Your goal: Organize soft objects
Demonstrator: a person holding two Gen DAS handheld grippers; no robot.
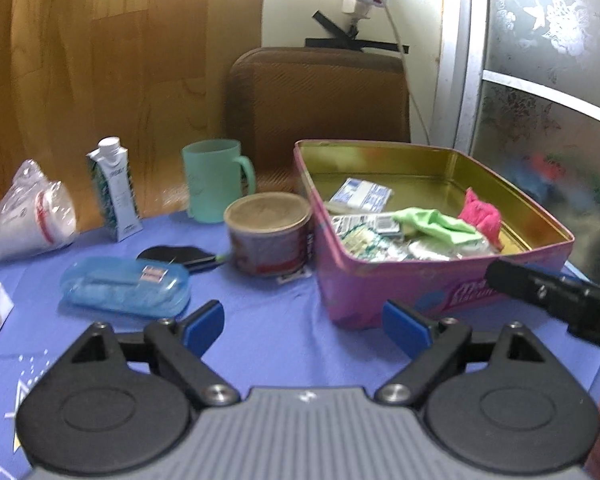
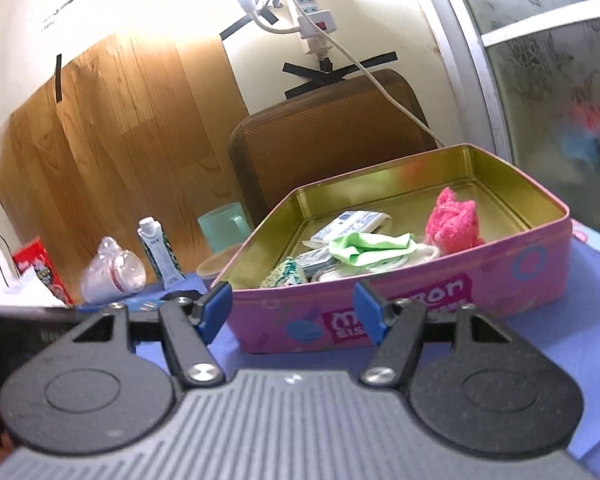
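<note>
Pink tin wall hides items beneath green cloth.

The pink tin is painted metal outside, with a shiny, bare gold finish inside that catches the light. In it, at about 3 o'clock, sits a fuzzy pink knit thing, and a smooth light-green cloth lies toward the middle beside glossy paper packets. The blue tablecloth looks like matt fabric, a bit creased. The mint mug is matt plastic, and the blue case at 9 o'clock of the tin is see-through plastic. The carton is printed card, the wall panel wood-grain with a slight sheen, the gripper pads smooth blue plastic.
</note>
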